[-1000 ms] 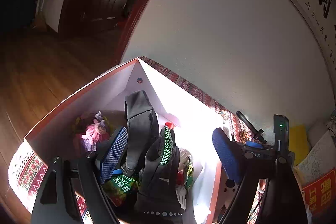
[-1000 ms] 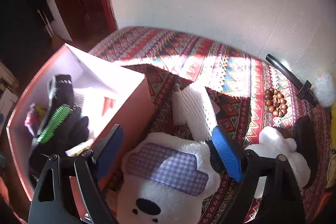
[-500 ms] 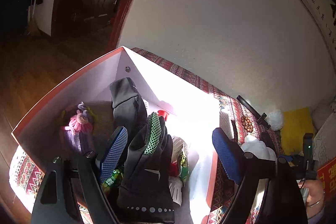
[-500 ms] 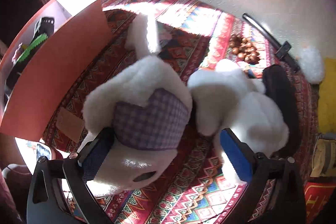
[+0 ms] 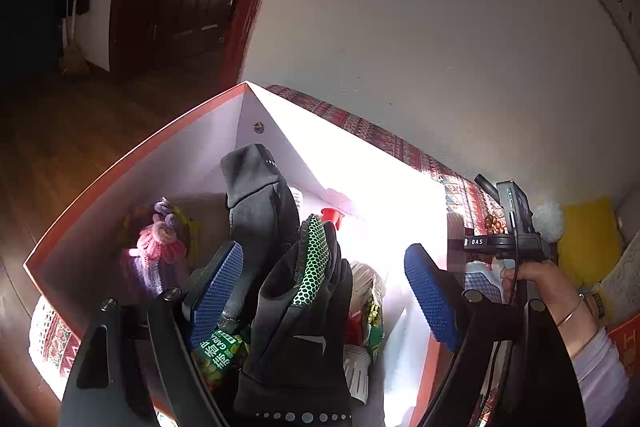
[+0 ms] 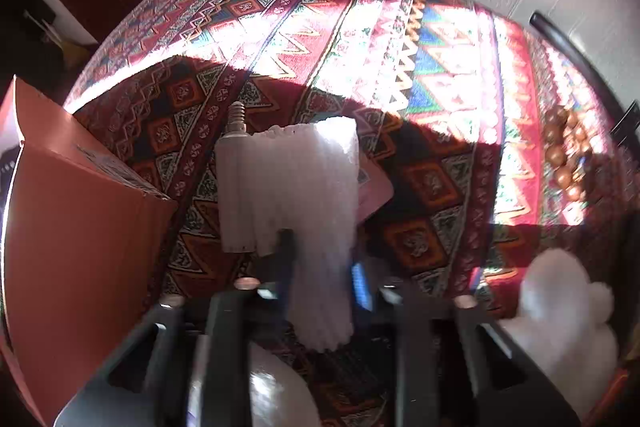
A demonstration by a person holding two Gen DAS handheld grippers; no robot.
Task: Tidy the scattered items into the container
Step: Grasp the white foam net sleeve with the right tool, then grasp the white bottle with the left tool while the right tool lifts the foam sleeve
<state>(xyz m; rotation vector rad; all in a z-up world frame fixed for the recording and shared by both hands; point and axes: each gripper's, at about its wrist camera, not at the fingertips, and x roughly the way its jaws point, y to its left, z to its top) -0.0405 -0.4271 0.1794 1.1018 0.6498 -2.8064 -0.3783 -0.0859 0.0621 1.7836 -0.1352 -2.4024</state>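
Note:
The red box (image 5: 140, 179) with white inner walls holds two black gloves (image 5: 304, 307), a pink knitted doll (image 5: 160, 247) and a green snack packet (image 5: 220, 347). My left gripper (image 5: 324, 249) hangs open above them, its pads clear of the gloves. In the right wrist view, a light bulb in a white foam sleeve (image 6: 296, 179) lies on the patterned cloth (image 6: 420, 75) next to the box's outer wall (image 6: 80, 227). My right gripper (image 6: 322, 259) points steeply down, and its jaws are closing, pressed on the sleeve's near end.
Brown beads (image 6: 564, 155) lie on the cloth at the right, with a white plush toy (image 6: 560, 307) near them. Part of another white plush (image 6: 272, 395) shows under the right gripper. A person's hand (image 5: 536, 279) holds the right gripper's handle. A white wall stands behind.
My right gripper moved from over the plush bear to the foam-wrapped bulb, and its wide jaws came together on the sleeve. The left gripper shifted slightly over the box and stayed open.

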